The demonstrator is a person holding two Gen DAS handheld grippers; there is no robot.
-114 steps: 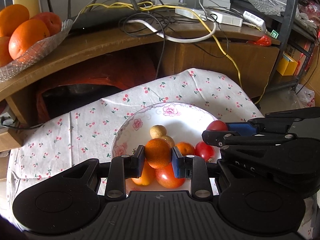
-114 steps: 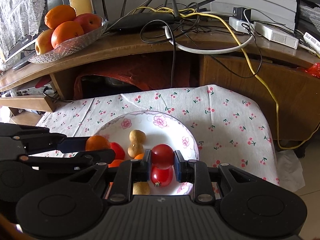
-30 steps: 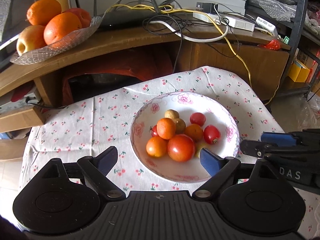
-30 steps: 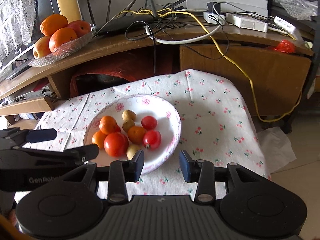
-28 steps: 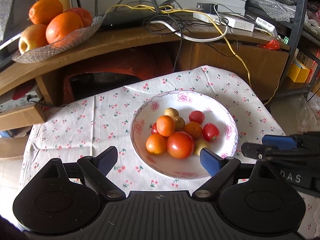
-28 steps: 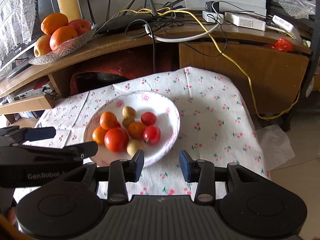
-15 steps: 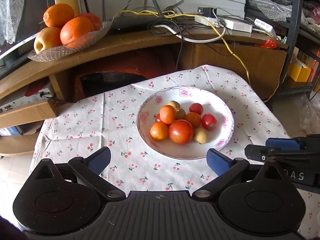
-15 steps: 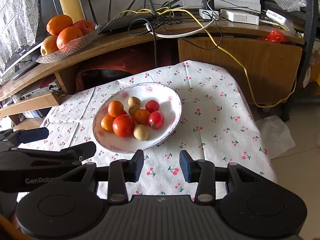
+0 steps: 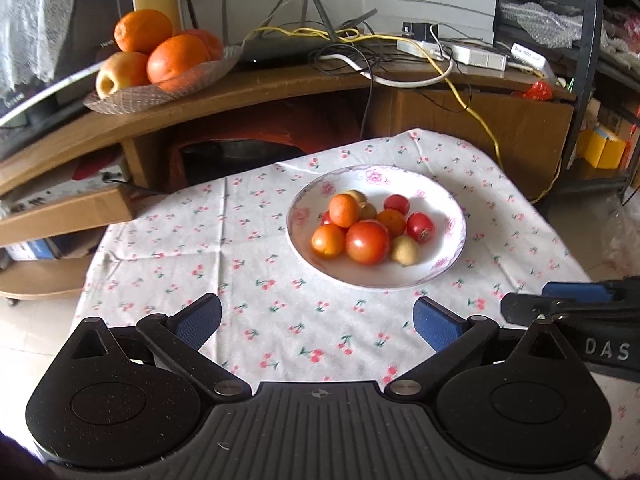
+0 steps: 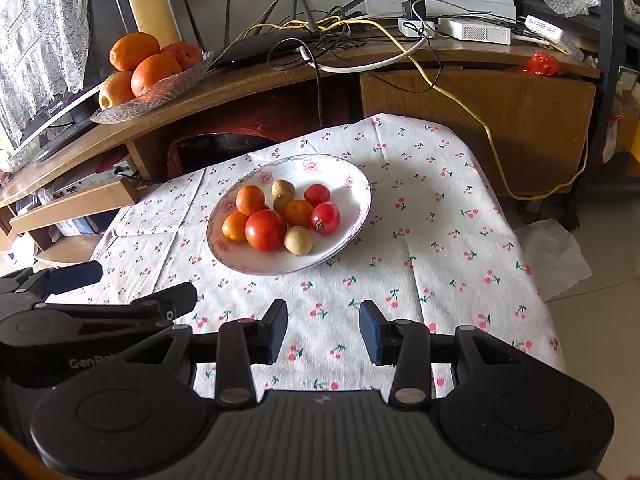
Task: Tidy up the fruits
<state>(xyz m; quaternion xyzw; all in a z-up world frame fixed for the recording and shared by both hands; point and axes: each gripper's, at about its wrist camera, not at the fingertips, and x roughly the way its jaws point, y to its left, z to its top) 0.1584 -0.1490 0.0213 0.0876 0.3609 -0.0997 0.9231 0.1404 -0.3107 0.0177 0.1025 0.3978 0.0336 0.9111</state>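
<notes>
A: Where's the fruit?

B: All piled in the bowl (image 9: 454,248) on the cloth (image 9: 248,240), ahead of both tools and touching neither.

A: Left gripper (image 9: 316,322)?

B: Low over the near cloth, level, jaws spread wide, nothing between them.

A: Right gripper (image 10: 323,330)?

B: Beside it, also level, jaws parted and empty, bowl ahead to its left.

Home living room, lived-in. Evidence: low table under a cherry-print tablecloth (image 10: 420,216), floral china bowl (image 10: 352,184) of fruit on it. Curved wooden TV stand (image 9: 280,84) behind carries a glass fruit dish (image 9: 160,92), a router (image 10: 260,46) with antennas, tangled cables (image 10: 360,40). TV edge (image 10: 52,116) and lace curtain (image 10: 40,32) at left, tiled floor (image 10: 592,320).
</notes>
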